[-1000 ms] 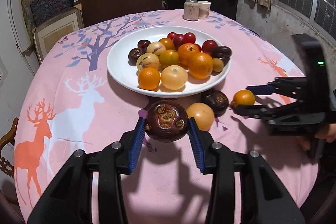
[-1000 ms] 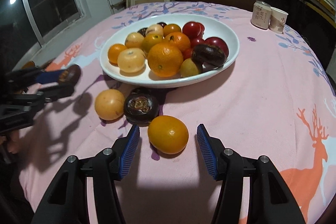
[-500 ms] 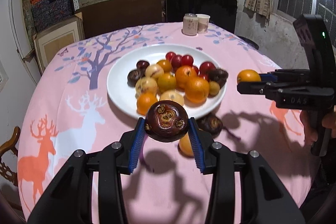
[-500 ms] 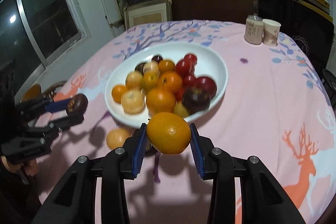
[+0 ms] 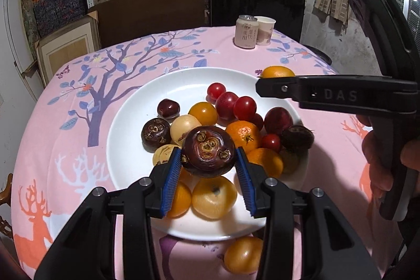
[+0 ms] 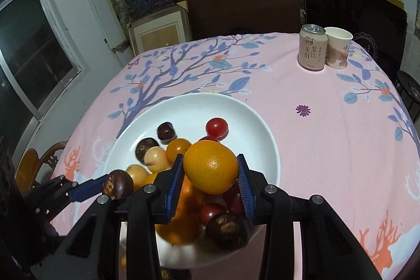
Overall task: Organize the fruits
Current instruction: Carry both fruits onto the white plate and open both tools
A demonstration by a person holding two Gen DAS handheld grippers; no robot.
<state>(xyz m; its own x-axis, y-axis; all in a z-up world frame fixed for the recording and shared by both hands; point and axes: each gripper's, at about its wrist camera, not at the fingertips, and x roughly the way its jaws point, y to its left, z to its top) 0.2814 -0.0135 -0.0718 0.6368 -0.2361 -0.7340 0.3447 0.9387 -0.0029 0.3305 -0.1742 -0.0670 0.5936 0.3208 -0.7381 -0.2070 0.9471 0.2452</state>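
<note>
Left wrist view: the left gripper has its blue-padded fingers pinching a dark brown water chestnut, held above the near half of the white plate of mixed fruit. At 2 o'clock the right gripper reaches in, an orange showing behind its fingers. One yellow fruit lies on the pink counter at 6 o'clock, just off the plate rim. A can and paper cup stand at 12 o'clock, shelves behind.

Right wrist view: the right gripper fingers clamp the orange over the plate. The left gripper with its chestnut is at 9 o'clock. A window sits at 10 o'clock.
</note>
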